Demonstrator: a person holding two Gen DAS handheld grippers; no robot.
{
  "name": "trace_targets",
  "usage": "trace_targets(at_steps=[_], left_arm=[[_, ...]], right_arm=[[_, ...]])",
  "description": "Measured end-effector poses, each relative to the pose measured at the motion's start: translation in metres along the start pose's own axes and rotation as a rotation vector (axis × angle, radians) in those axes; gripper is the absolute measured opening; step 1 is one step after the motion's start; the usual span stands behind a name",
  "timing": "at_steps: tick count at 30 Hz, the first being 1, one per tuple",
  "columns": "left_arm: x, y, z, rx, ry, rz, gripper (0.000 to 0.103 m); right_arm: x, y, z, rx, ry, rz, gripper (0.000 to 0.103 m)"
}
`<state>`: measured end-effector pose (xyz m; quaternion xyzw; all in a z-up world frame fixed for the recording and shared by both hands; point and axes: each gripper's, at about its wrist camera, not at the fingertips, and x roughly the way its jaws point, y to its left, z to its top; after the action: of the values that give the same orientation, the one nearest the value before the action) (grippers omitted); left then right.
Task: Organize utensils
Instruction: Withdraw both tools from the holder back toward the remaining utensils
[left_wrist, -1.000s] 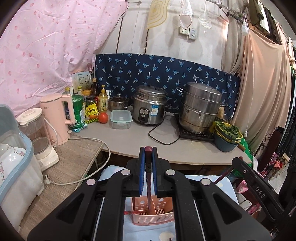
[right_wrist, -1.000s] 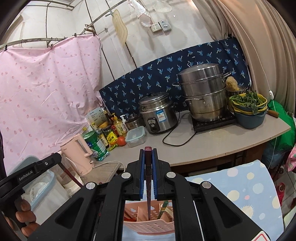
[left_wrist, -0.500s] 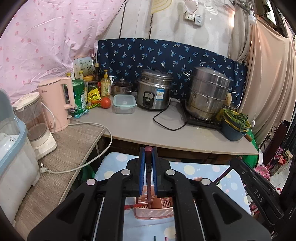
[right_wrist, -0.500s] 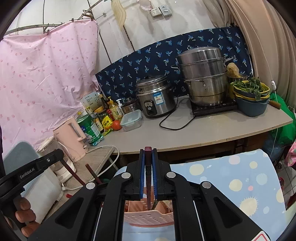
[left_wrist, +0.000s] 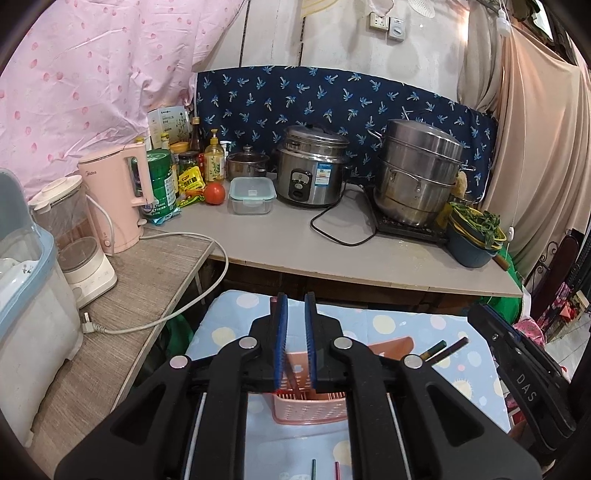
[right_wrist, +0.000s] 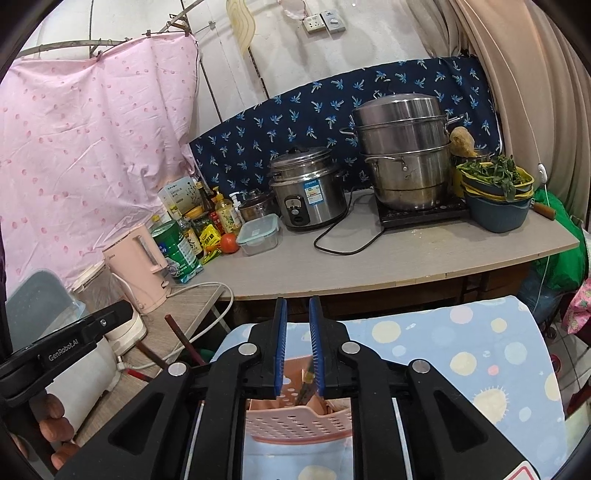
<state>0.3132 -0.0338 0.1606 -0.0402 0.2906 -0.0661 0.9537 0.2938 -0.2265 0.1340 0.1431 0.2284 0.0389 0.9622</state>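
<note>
A pink perforated utensil basket (left_wrist: 309, 408) stands on a blue spotted cloth (left_wrist: 402, 325), right below both grippers; it also shows in the right wrist view (right_wrist: 297, 424). My left gripper (left_wrist: 294, 306) is open above it, and a dark red chopstick (left_wrist: 290, 378) leans in the basket against its left pad. My right gripper (right_wrist: 297, 308) is open too, with a dark green chopstick (right_wrist: 306, 387) dropping into the basket between its pads. Two chopsticks (left_wrist: 445, 348) stick out at the basket's right. Two more tips (left_wrist: 325, 469) lie on the cloth near me.
A grey counter (left_wrist: 288, 236) behind the cloth carries a rice cooker (left_wrist: 312, 170), a steel steamer pot (left_wrist: 419, 173), a bowl of greens (left_wrist: 474, 236), a lidded box (left_wrist: 252, 194) and bottles. A pink kettle (left_wrist: 118, 199) and a blender stand on the left shelf.
Both grippers were shut on a dark red chopstick each; both have opened and the chopsticks have dropped into the pink basket. Both cameras have tilted down toward the cloth.
</note>
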Motion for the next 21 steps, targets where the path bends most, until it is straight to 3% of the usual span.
trace_targets(at_steps=[2, 8, 21], left_arm=[[-0.003, 0.0, -0.001, -0.001, 0.002, 0.003, 0.019], [-0.014, -0.001, -0.011, 0.013, 0.012, 0.015, 0.025], [-0.034, -0.002, -0.035, 0.031, 0.03, 0.028, 0.026]], right_arm=[[-0.005, 0.002, -0.002, -0.01, 0.001, 0.003, 0.018], [-0.019, 0.006, -0.013, -0.019, 0.01, 0.014, 0.018], [-0.042, 0.005, -0.047, -0.019, 0.05, 0.016, 0.02]])
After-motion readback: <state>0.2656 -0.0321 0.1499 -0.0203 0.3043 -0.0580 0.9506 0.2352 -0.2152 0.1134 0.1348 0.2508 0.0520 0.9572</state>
